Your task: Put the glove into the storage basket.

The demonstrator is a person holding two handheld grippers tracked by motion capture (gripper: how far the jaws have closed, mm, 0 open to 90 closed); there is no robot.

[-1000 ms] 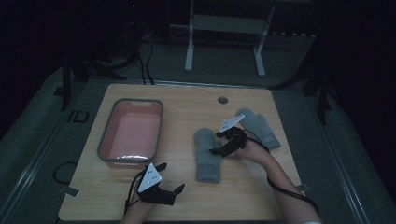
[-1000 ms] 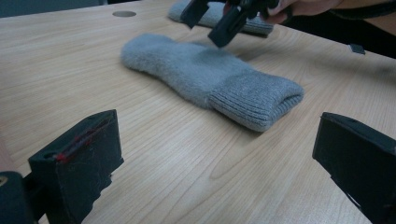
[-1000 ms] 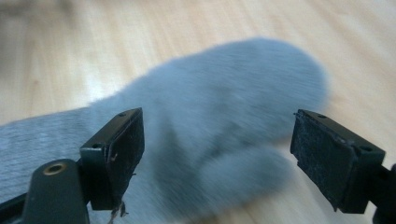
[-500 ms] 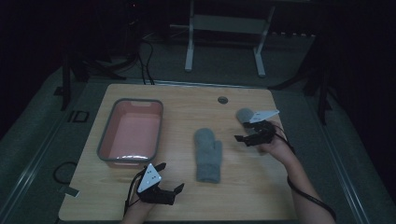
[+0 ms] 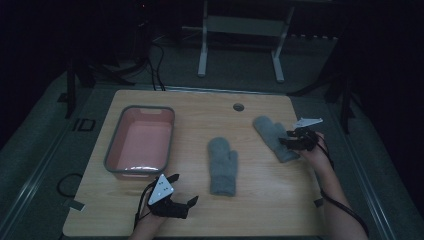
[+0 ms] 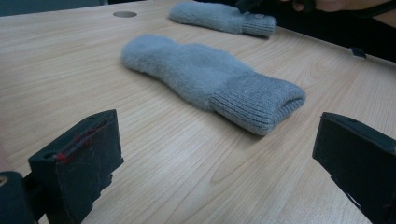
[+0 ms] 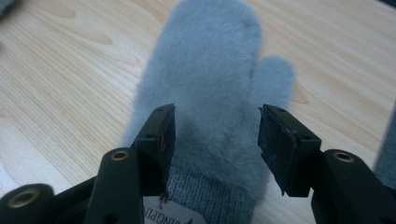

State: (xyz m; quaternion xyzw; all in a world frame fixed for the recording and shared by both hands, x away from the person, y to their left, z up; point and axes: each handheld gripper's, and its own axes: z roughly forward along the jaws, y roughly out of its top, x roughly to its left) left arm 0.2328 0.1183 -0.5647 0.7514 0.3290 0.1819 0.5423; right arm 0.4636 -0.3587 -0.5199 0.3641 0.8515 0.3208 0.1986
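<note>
Two grey mittens lie flat on the wooden table (image 5: pixel 165 212). One mitten (image 5: pixel 222 165) (image 6: pixel 205 79) is in the middle, cuff toward me. The other mitten (image 5: pixel 272 137) (image 7: pixel 210 60) (image 6: pixel 219 17) lies at the right, angled. My right gripper (image 5: pixel 289 142) (image 7: pixel 217 140) is over that mitten's cuff end; its jaws have just been closing and straddle the mitten, with the pads not visibly pressing on it. My left gripper (image 5: pixel 184 189) (image 6: pixel 219 158) rests near the front edge, open wide, nothing between its jaws, facing the middle mitten's cuff.
A pink tub (image 5: pixel 112 150) with a grey rim stands at the table's left. A round hole (image 5: pixel 238 107) is in the tabletop at the back. A white stand (image 5: pixel 202 50) is on the floor beyond the table. Dark cables lie around.
My right hand has travelled to the right, from beside the middle mitten to the cuff of the right mitten, and its jaws have narrowed. The left gripper and both mittens stayed put.
</note>
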